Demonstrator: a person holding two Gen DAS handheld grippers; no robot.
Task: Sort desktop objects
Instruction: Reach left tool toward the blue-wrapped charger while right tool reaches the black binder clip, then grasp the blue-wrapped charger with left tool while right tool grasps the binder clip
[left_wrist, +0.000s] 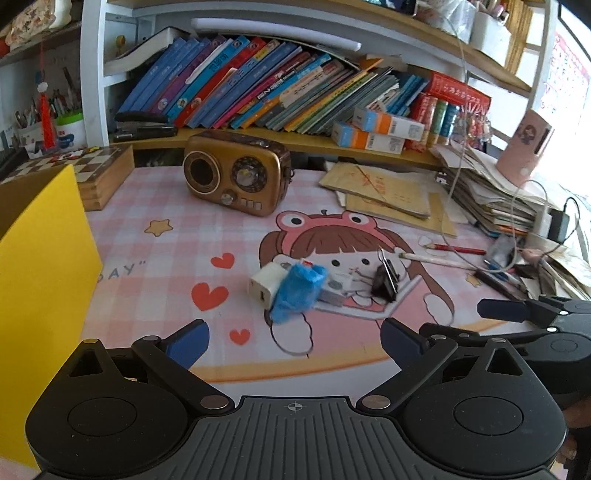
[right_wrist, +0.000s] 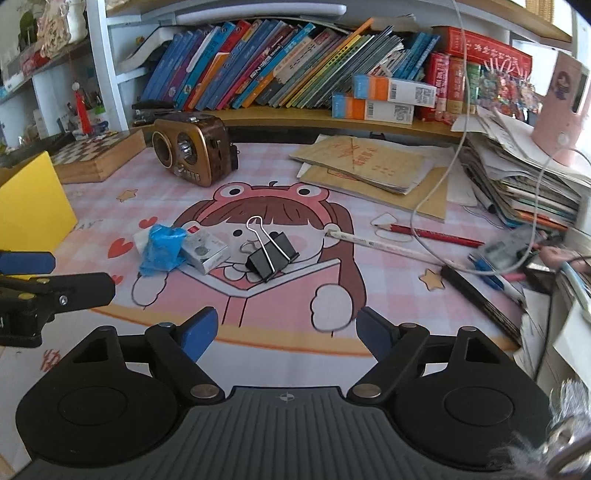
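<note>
While you hold both grippers above the pink desk mat (right_wrist: 288, 354), neither one has anything in it. Your right gripper (right_wrist: 286, 334) has its blue fingers (right_wrist: 199, 330) spread apart, with only mat between them. Your left gripper (left_wrist: 293, 341) is spread wide too, and it is empty. In the left wrist view your right gripper sits at the right edge, just beside the left one.

A little ahead of your right gripper lies the black binder clip (right_wrist: 273, 254). It rests on the cartoon girl's face. Its silver wire handles point away from you and a bit to the left, toward the books. Its long side runs across, tilted up to the right.

Just left of the clip is a small grey and white box (right_wrist: 205, 251). It lies flat, with its long side going from upper left to lower right. The crumpled blue bag (right_wrist: 162, 251) touches the box's left end. In the left wrist view a white charger block (left_wrist: 266, 286) sits right against the bag's left side.

To the right of the clip, a white pencil (right_wrist: 384, 245) and a red pencil (right_wrist: 428, 234) lie flat. Both point their tips left and run down to the right.

Farther back stands a brown radio (right_wrist: 192, 147). A yellow box (left_wrist: 40, 280) is at the left edge.
</note>
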